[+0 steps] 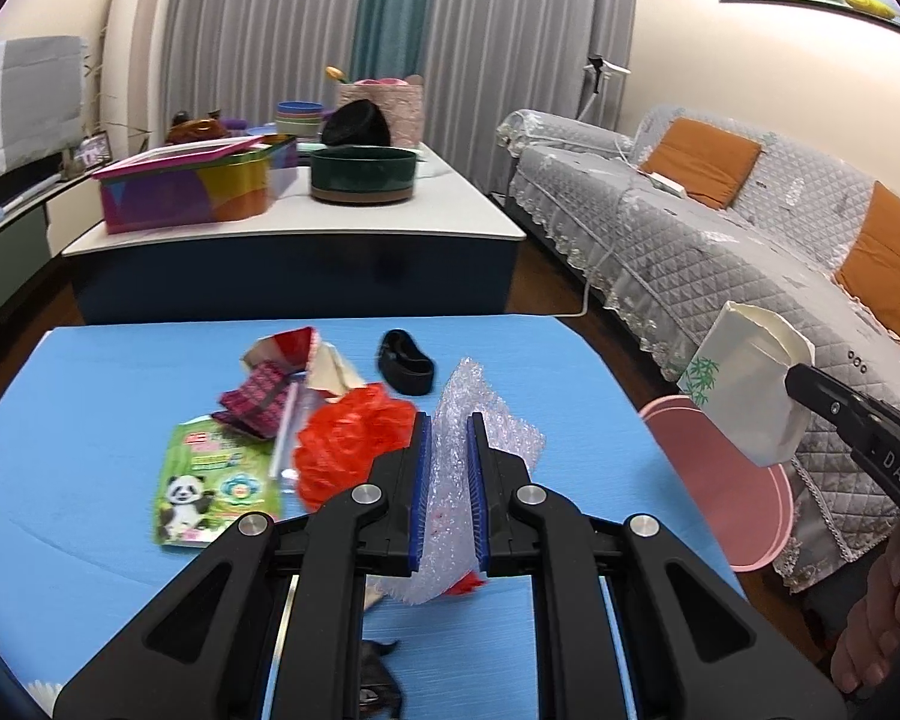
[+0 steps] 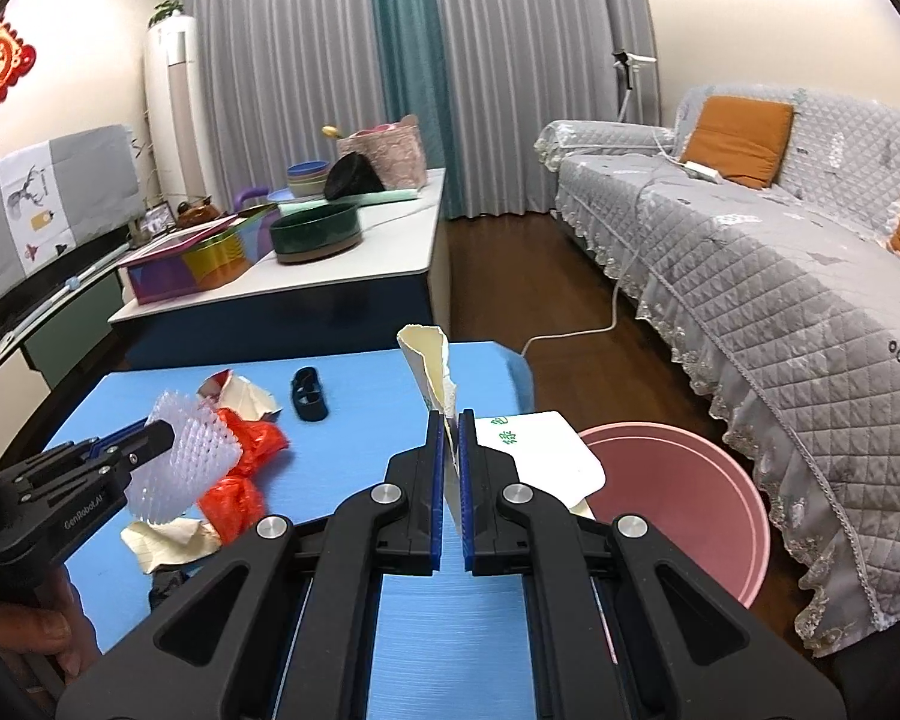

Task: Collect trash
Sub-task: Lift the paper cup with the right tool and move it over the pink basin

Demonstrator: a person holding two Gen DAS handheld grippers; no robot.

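Note:
My left gripper (image 1: 448, 450) is shut on a piece of clear bubble wrap (image 1: 486, 420) and holds it above the blue table (image 1: 90, 540); it also shows in the right wrist view (image 2: 192, 456). My right gripper (image 2: 450, 438) is shut on a crushed white paper cup (image 2: 432, 372) with green print, held over the table's right edge near the pink bin (image 2: 684, 492). The cup shows in the left wrist view (image 1: 744, 390) above the bin (image 1: 744, 492). On the table lie a red plastic bag (image 1: 342, 450), a panda snack packet (image 1: 216, 480) and crumpled wrappers (image 1: 294, 360).
A black band (image 1: 405, 363) lies on the table's far side. A white-topped counter (image 1: 306, 222) with a colourful box and a dark bowl stands behind. A grey quilted sofa (image 2: 780, 276) runs along the right. A white cable crosses the wooden floor (image 2: 570, 312).

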